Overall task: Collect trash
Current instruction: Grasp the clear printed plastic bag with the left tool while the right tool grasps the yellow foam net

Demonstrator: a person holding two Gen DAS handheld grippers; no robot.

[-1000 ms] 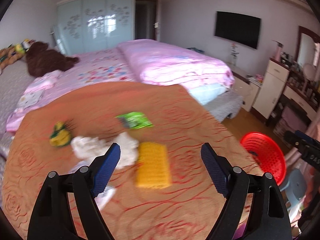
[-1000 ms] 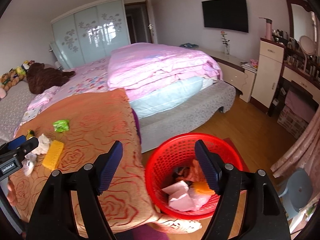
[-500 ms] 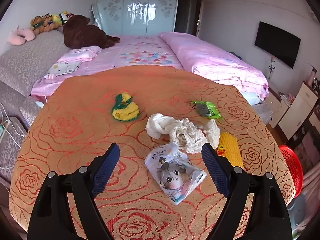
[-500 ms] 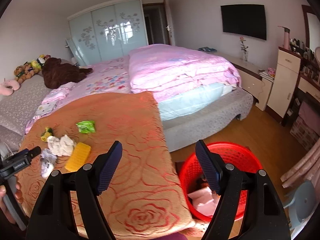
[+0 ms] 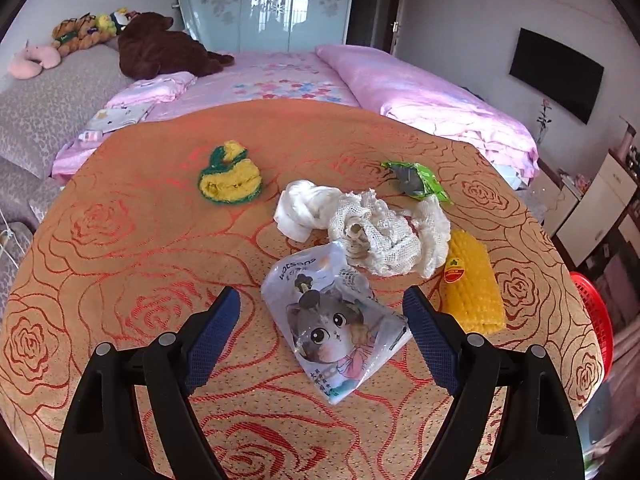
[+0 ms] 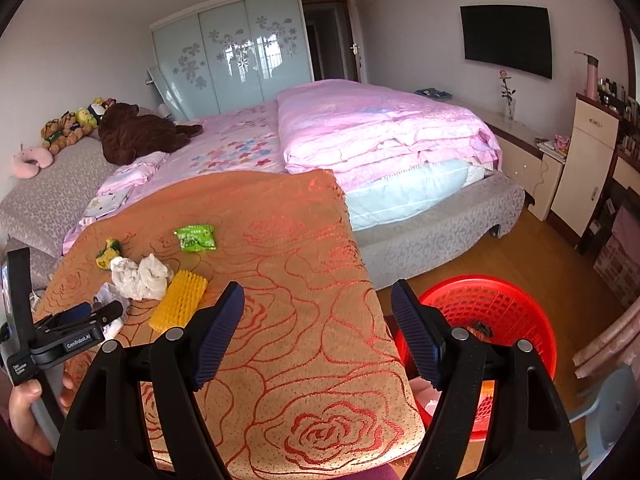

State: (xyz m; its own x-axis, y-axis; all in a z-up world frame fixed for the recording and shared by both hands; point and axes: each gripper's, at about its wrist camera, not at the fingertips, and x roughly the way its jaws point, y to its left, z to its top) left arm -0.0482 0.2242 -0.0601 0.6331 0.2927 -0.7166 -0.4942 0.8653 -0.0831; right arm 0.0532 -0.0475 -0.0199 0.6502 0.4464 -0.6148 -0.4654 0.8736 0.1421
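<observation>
I hold my left claw (image 5: 322, 322) over the cat pouch (image 5: 334, 320), its jaws closing a little but still wide, the pads on either side of the pouch and not yet pressing it. It lies on the orange blanket (image 5: 120, 240), touching the white cloth (image 5: 372, 228), with the yellow pad (image 5: 474, 292) just beside. My right claw (image 6: 318, 332) hangs released and empty above the blanket's edge, near the red basket (image 6: 516, 316). I judge this the reach for the pouch; next I must lower, pinch it clear of the cloth, and carry it to the basket.

Closing left tool (image 5: 322, 322) around cat-print pouch (image 5: 334, 328)
</observation>
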